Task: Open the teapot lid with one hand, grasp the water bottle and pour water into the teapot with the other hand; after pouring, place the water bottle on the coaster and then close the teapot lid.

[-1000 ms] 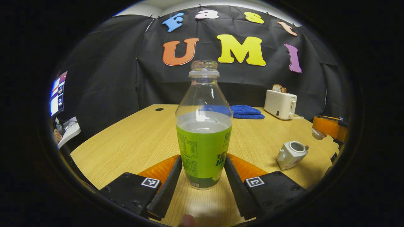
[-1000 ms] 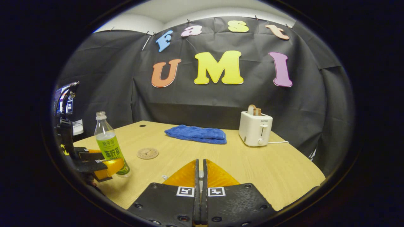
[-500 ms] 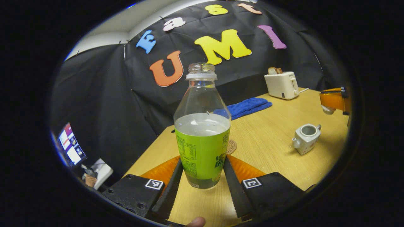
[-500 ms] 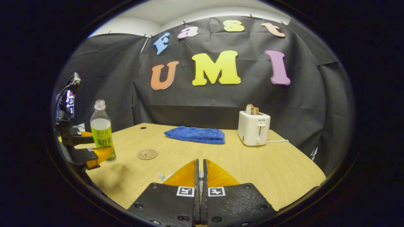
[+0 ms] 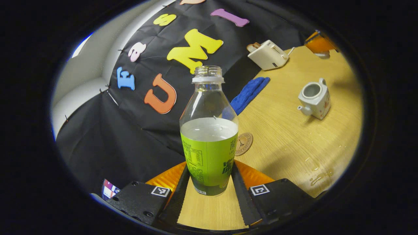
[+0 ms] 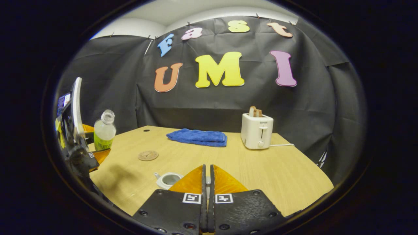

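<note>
A clear water bottle (image 5: pixel 209 143) with a green label, uncapped and about half full, stands between the fingers of my left gripper (image 5: pixel 209 182), which is shut on its lower body and holds it above the table, leaning. The right gripper view has the bottle (image 6: pixel 104 130) at far left, tilted. The white teapot (image 5: pixel 313 98) sits lidless on the table; its mouth (image 6: pixel 168 179) peeks out just left of my right gripper (image 6: pixel 206 169). That gripper is shut on the small teapot lid (image 5: pixel 321 54), held above and beyond the pot. A round coaster (image 5: pixel 243 143) lies flat between bottle and teapot.
A folded blue cloth (image 6: pixel 197 137) and a white toaster (image 6: pixel 257 130) with bread stand at the back of the wooden table (image 6: pixel 277 169). Water drops (image 5: pixel 320 176) lie on the wood near the front edge. A monitor (image 6: pixel 63 102) stands off the table's left side.
My left gripper has lifted the bottle off the table and rolled it, so its view has tilted. The right gripper has held the lid nearly still; the teapot now shows below it.
</note>
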`<state>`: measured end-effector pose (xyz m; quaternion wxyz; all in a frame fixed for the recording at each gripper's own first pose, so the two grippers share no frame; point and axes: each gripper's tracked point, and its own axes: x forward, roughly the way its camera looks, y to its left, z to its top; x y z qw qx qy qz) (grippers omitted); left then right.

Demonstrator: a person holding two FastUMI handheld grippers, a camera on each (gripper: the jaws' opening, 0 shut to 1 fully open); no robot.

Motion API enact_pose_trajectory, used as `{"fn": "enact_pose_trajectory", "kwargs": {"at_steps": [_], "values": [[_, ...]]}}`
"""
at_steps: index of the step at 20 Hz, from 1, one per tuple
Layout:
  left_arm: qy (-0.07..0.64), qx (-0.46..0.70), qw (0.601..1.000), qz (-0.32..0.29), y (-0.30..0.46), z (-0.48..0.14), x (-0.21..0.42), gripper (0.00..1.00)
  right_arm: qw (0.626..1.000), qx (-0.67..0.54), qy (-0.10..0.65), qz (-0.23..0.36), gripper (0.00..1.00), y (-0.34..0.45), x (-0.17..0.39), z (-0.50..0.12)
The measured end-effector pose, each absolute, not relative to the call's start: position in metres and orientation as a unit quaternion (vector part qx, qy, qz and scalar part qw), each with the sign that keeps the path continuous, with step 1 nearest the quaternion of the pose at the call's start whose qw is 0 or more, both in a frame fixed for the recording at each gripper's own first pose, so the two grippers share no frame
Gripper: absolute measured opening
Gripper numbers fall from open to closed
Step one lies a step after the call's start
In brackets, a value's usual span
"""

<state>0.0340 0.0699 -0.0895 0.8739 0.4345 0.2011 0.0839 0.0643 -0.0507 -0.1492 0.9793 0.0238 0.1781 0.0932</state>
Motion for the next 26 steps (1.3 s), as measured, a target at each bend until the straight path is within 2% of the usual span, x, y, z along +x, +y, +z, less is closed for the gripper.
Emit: {"fn": "enact_pose_trajectory", "kwargs": {"at_steps": [4,10,26], "values": [[0.190,0.504,0.838,0.088,0.063,-0.078,0.044,0.73,0.980,0.027,0.178,0.090,0.01,-0.062,0.064,-0.152],[0.211,0.595,0.772,0.072,0.055,-0.083,0.049,0.73,0.979,0.029,0.176,0.094,0.01,-0.074,0.064,-0.157],[0.215,0.744,0.632,0.016,0.017,-0.094,0.070,0.73,0.976,0.030,0.187,0.102,0.01,-0.093,0.061,-0.173]]}}
